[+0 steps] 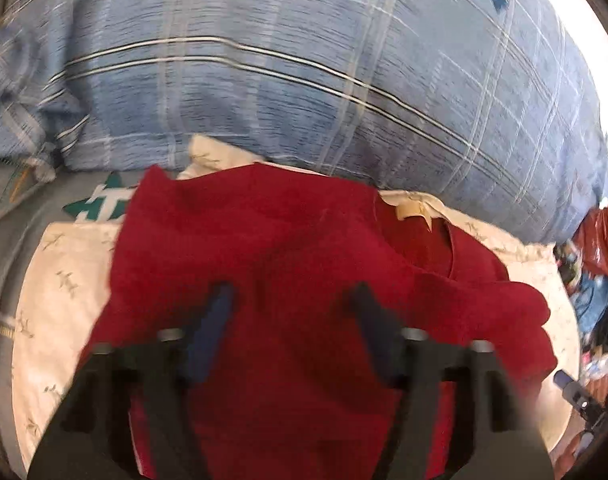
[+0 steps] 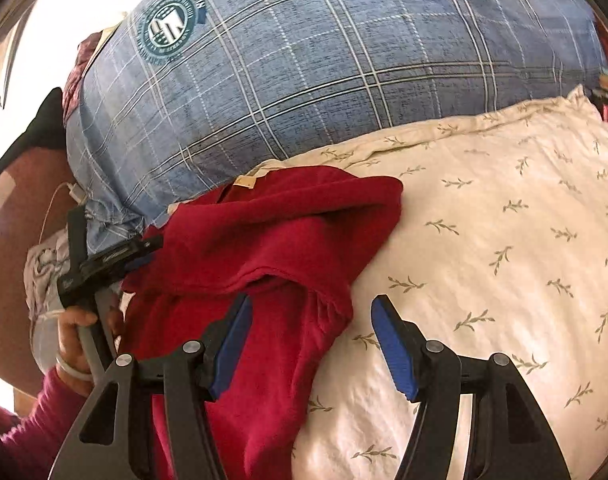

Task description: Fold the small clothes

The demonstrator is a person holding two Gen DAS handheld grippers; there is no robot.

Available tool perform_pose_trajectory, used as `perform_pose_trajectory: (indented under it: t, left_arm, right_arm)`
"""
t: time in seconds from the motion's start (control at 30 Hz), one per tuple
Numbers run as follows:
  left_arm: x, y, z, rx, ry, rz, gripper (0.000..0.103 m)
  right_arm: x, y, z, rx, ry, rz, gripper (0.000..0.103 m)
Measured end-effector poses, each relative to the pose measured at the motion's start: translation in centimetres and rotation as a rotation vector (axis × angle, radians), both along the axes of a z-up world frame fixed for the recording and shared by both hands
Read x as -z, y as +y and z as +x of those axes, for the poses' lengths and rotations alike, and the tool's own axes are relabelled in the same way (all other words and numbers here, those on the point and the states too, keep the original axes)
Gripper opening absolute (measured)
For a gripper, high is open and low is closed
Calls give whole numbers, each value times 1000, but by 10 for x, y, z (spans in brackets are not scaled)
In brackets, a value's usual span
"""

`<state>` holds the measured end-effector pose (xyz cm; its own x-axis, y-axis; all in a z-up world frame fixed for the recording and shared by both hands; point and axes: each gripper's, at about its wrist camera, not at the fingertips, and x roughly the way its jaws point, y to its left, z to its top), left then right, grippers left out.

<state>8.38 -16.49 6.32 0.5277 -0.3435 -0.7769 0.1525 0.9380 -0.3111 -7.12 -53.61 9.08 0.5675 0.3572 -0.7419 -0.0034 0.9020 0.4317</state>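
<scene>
Behind everything sits a big blue plaid cushion [image 2: 324, 60] with a round teal crest, and leaning on its near side is a cream pillow printed with little green sprigs [image 2: 504, 240]. Crumpled across that pillow's left part lies the small dark red fleece garment [image 2: 271, 232], tan neck label at its far edge. Right gripper [image 2: 312, 340] is released, one blue pad over the red cloth; left gripper [image 1: 291, 312] hovers parted over the garment, grasping nothing I can see, though it's blurry.
</scene>
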Motion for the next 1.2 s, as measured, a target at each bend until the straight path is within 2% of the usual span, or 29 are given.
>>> perform_pose_trajectory:
  t: [0.03,0.1,0.17,0.27,0.33,0.4,0.43,0.5,0.53,0.57,0.63,0.7,0.83,0.9,0.93,0.97,1.0,1.03,1.07,1.1,1.2]
  left_arm:
    - [-1,-9,1,33,3,20,18]
    - [-7,-19,0,55,-18,64,9]
    - [-22,-16,0,61,-40,42,6]
    - [-61,14,-11,10,-134,-40,6]
    - [-71,35,-18,-28,-150,-76,6]
    - [-71,44,-23,-43,-147,-71,6]
    - [-67,47,-26,-47,-142,-54,6]
    - [-57,46,-28,-50,-120,-27,6]
    - [-50,46,-28,-49,-94,-31,6]
    - [-44,44,-28,-51,-77,-34,6]
    - [-35,47,-32,-59,-68,-26,6]
    - [-20,47,-34,-68,-39,-27,6]
    - [2,46,-37,-72,-3,-15,9]
    - [1,46,-40,-73,-17,-20,10]
    - [-2,47,-41,-70,-21,-15,16]
    - [-3,48,-41,-72,-23,-9,25]
    - [-6,49,-41,-78,-28,-3,30]
    - [-8,52,-42,-85,-36,-4,37]
    - [-9,54,-41,-90,-40,-11,41]
    - [-10,57,-43,-95,-40,-23,42]
    - [-12,63,-44,-110,-44,-28,46]
  right_arm:
    - [-1,2,1,-5,-5,-17,64]
    - [-1,6,1,-14,-8,-55,64]
    - [-1,12,2,-28,-15,-91,66]
    - [2,21,2,-52,-25,-163,68]
    - [7,26,7,-64,-27,-209,68]
    - [11,31,15,-66,-35,-249,68]
    - [13,34,20,-72,-46,-259,64]
    - [17,43,30,-98,-62,-300,19]
    - [19,48,34,-111,-56,-333,9]
    - [18,50,34,-103,-57,-362,9]
    - [7,48,24,-106,-97,-350,9]
    - [1,47,8,-125,-118,-400,9]
    - [35,41,-2,-176,21,-446,9]
    - [28,35,-10,-170,2,-412,13]
    - [21,29,-11,-159,7,-370,20]
    - [13,22,-9,-139,2,-323,39]
    - [7,16,-8,-115,-15,-287,53]
    - [0,8,-7,-83,-40,-249,78]
    - [-5,1,-4,-46,-66,-212,82]
    - [-8,-6,1,-1,-84,-172,82]
    - [0,-21,29,74,-49,-32,82]
